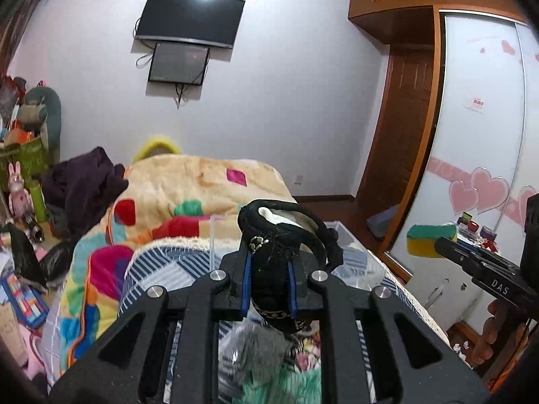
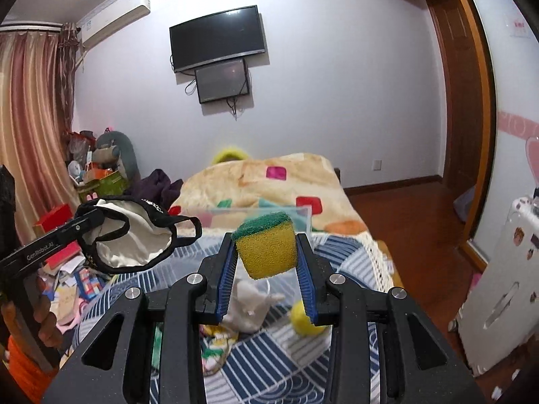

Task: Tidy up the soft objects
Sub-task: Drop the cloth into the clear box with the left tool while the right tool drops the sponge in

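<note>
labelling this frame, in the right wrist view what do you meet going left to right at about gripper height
left gripper holding the black mask → yellow sponge with green top between the right gripper's jaws → wooden floor → white cabinet

Wall-mounted television [image 2: 217,43], pink curtain [image 2: 30,128], wooden door [image 1: 395,124], air conditioner [image 2: 114,20].

Soft, even indoor light fills both views, with a small glare spot on the television [image 1: 190,17]. Fisheye distortion bends the wardrobe [image 1: 485,118] and darkens the corners. Close foreground objects look slightly blurred.
</note>
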`<move>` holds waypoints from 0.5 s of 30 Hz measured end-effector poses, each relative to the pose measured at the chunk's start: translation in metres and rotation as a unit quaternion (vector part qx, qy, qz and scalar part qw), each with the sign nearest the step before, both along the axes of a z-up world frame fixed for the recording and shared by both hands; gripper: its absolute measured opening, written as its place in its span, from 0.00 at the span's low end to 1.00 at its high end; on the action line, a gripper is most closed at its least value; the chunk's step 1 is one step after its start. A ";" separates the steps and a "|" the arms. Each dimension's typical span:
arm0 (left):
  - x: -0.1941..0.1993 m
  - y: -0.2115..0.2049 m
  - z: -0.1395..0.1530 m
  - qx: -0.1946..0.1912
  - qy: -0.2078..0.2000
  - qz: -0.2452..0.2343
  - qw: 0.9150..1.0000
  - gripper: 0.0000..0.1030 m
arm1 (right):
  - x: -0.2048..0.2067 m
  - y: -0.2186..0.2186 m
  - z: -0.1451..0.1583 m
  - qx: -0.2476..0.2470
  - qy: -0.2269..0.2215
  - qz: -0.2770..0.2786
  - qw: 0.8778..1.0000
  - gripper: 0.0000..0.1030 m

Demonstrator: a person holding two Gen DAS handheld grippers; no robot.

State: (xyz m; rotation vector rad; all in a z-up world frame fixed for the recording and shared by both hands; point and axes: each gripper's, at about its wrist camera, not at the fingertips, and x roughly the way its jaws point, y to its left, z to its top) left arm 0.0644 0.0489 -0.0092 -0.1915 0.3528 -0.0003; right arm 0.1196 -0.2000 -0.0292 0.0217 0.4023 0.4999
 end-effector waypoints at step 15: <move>0.088 0.003 -0.018 0.012 0.068 0.013 0.998 0.16 | 0.048 0.030 -0.007 -0.017 0.015 0.004 1.000 0.31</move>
